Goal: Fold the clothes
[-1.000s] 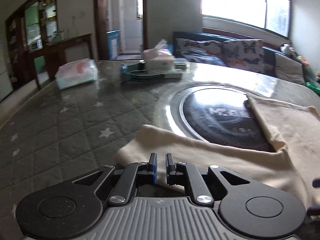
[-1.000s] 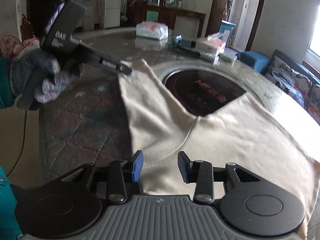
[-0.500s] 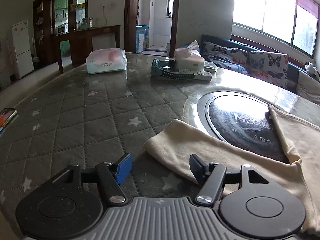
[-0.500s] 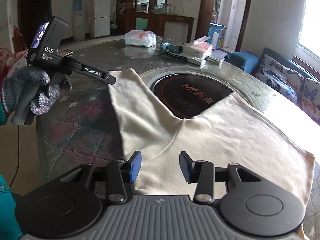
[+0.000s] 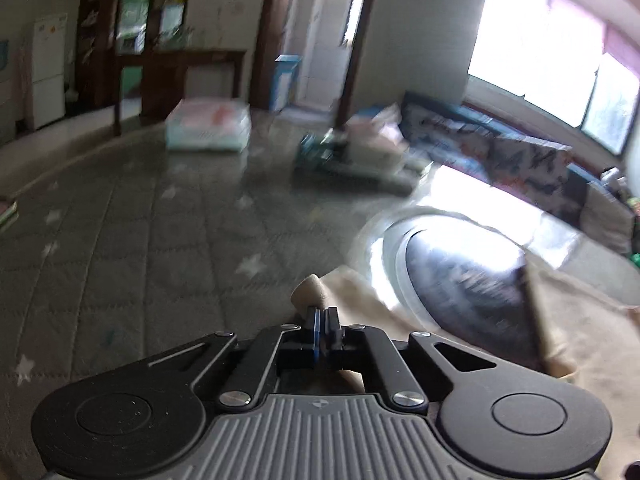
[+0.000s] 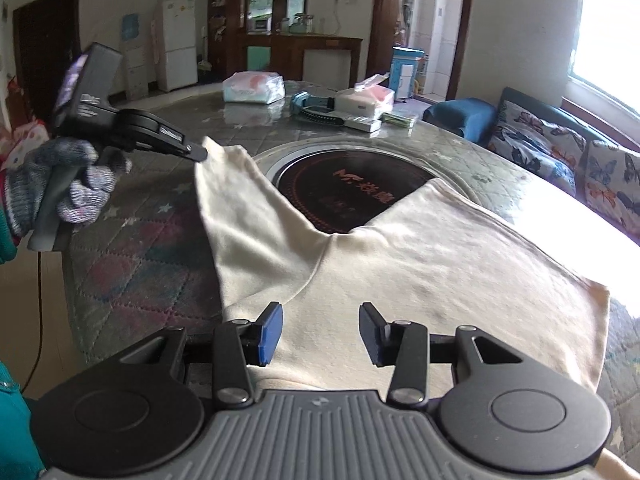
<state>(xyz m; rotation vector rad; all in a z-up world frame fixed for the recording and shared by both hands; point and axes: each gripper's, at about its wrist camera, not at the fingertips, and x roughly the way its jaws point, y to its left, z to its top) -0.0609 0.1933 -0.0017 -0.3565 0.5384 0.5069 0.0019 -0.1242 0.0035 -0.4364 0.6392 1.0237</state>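
Note:
A cream garment (image 6: pixel 420 264) lies spread on the round table, with two legs or sleeves reaching toward the dark glass hob. My left gripper (image 5: pixel 323 318) is shut on the tip of its left limb (image 5: pixel 310 292) and lifts it a little off the table; from the right wrist view the left gripper (image 6: pixel 198 154) holds that cloth end (image 6: pixel 218 150) up. My right gripper (image 6: pixel 320 330) is open and empty, low over the garment's near edge.
The dark round hob (image 6: pixel 352 192) sits in the middle of the quilted star-pattern table (image 5: pixel 140 240). At the far side lie a wipes pack (image 6: pixel 254 88), a tissue box (image 6: pixel 366 98) and a teal device (image 6: pixel 316 106). A sofa (image 6: pixel 560 148) stands on the right.
My left gripper was open half a second ago beside the cloth end; now it has shut on that end and raised it. My right gripper stays open in about the same place.

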